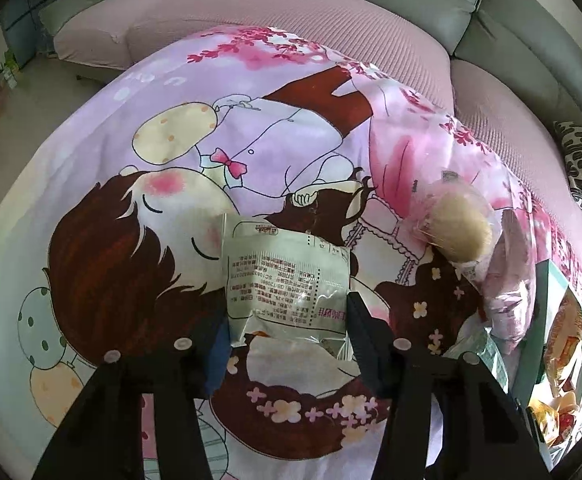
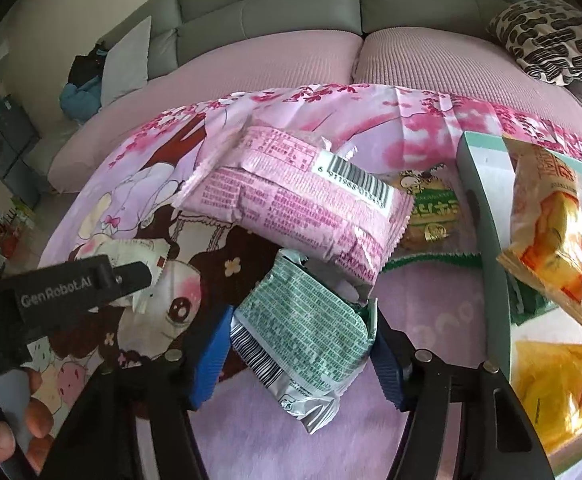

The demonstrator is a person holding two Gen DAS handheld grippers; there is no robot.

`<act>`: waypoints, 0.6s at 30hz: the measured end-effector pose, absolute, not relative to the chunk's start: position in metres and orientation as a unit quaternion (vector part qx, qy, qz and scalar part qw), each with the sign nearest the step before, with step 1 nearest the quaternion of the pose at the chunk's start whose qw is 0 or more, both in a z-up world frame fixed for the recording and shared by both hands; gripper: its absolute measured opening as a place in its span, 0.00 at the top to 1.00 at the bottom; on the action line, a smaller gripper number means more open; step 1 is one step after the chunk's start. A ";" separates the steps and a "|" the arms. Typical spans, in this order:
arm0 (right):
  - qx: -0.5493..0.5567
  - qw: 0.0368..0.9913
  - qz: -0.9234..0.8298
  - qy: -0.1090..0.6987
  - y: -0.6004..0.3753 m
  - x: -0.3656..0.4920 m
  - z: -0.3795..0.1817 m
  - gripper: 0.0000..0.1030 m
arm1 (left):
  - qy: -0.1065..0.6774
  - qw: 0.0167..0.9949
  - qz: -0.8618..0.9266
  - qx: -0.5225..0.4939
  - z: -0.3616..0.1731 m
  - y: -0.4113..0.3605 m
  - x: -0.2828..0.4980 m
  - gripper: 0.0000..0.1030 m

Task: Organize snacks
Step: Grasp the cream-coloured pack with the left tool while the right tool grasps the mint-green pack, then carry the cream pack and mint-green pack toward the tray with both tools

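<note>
Left wrist view: left claw [image 1: 289, 316] closed in on a clear-and-white snack packet [image 1: 287, 276], both fingers against its lower edges, packet lying flat on the cartoon-print cloth [image 1: 171, 152] over the bench. Grip set only on the crinkly tail end, so likely to slip or let the packet swing on lifting. Farther right, a round biscuit pack [image 1: 457, 226] resting loose on the cloth, near the rim of a teal box [image 1: 547, 320].

Right wrist view: right claw [image 2: 303, 344] closed around a green-printed packet [image 2: 307, 336], blue pads touching both sides, firmness of hold hard to judge. Pink packet [image 2: 299, 200] overlapping the green one's far corner; could be dragged along or tipped off when the green one comes up. A green biscuit pack [image 2: 431, 208] half hidden behind the pink. Teal box at right already holding orange snack bags [image 2: 547, 232], one leaning over the wall; could snag an incoming packet or be knocked out. Left claw visible at lower left with a hand [image 2: 15, 416] behind it, close enough to risk a bump if both move toward the box together.
</note>
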State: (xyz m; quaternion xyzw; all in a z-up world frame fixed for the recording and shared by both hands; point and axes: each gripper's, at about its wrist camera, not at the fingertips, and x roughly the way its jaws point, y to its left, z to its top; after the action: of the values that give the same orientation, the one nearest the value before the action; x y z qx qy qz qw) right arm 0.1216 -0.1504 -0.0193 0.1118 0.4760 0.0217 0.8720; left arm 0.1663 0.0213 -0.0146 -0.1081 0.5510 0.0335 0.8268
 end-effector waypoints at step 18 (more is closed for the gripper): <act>0.145 0.880 0.020 0.452 -0.168 0.091 0.011 0.35 | 0.513 0.852 0.024 -0.101 0.022 0.018 0.148 0.47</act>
State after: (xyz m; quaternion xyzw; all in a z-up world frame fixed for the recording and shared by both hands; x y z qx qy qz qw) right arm 0.0907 -0.1680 0.0114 0.1449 0.4518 0.0199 0.8800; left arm 0.1482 0.0176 0.0225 -0.1015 0.5125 0.0241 0.8523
